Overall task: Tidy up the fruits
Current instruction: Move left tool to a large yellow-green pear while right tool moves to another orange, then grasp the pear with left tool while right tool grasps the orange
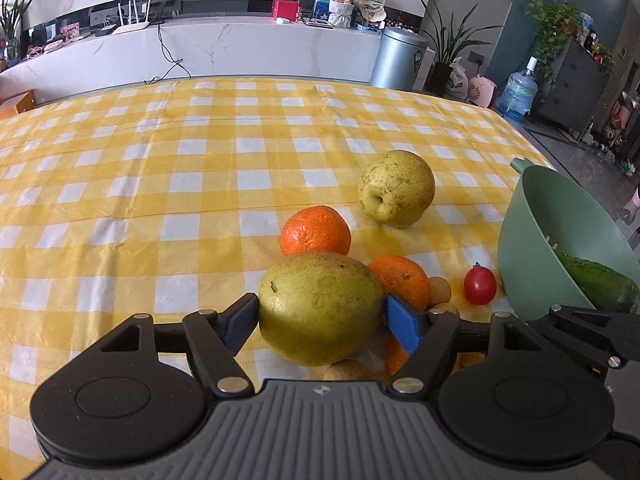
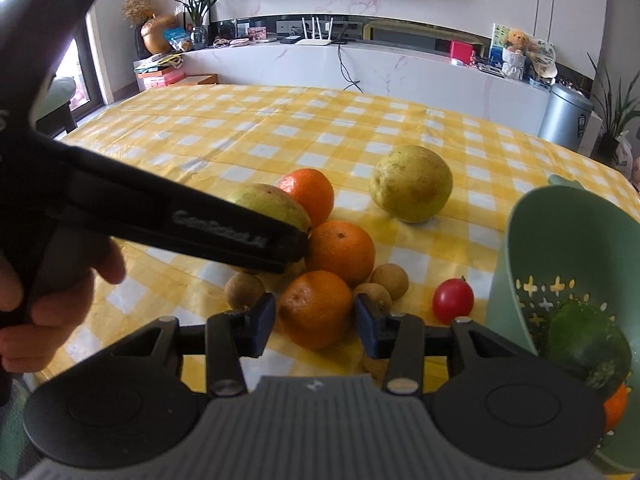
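Note:
My left gripper (image 1: 322,308) stands open around a yellow-green pear (image 1: 320,304) that rests on the fruit pile, with its blue pads close beside the pear's sides. My right gripper (image 2: 316,312) is open around the nearest orange (image 2: 316,308), with small gaps on both sides. Two more oranges (image 2: 342,252) (image 2: 310,196) lie behind it. A second pear (image 2: 412,184) sits farther back. Brown longans (image 2: 390,280) and a red cherry tomato (image 2: 452,300) lie beside the pile. The left gripper's black finger (image 2: 240,236) crosses the right wrist view and hides part of the near pear.
A green colander (image 2: 560,240) stands tilted at the right, holding a dark green cucumber (image 2: 584,344) and an orange (image 2: 614,404). A hand (image 2: 60,288) holds the left gripper's handle. The yellow checked tablecloth (image 1: 160,180) stretches bare to the left and back.

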The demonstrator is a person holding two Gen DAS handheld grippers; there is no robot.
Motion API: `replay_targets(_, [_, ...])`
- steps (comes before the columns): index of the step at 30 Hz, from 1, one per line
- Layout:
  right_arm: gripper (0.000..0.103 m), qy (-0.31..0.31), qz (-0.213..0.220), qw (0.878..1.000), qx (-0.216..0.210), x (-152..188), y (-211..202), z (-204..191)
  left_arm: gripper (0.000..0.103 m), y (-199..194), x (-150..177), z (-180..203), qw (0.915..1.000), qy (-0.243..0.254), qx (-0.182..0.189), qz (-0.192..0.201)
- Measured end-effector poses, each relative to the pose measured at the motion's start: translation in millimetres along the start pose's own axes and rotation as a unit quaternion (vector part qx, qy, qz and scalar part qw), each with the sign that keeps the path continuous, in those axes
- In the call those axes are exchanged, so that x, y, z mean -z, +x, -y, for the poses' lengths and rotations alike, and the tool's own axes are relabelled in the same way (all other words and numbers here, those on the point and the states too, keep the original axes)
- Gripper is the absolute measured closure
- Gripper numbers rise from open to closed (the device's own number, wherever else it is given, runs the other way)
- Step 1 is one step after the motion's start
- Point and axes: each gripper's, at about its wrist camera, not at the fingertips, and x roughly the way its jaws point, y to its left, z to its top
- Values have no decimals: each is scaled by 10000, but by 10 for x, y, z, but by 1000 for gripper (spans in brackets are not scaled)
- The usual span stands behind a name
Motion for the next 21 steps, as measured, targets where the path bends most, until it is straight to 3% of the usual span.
replay_targets(5, [58, -62, 18, 10000, 2, 10, 1, -25, 17, 57, 10, -7, 10000, -37, 4, 4])
replay_targets(7, [58, -113, 18, 9999, 34, 15, 2, -38, 22, 49, 14, -12, 10000, -45, 38, 13])
replay_targets(16, [55, -276, -10, 9996, 104, 30, 6, -91, 24, 28, 29, 39, 9999, 100, -38, 71])
replay_targets(21, [64, -218, 18, 9997, 139, 27, 8, -72, 24, -14, 56, 53, 9998, 104, -36, 140])
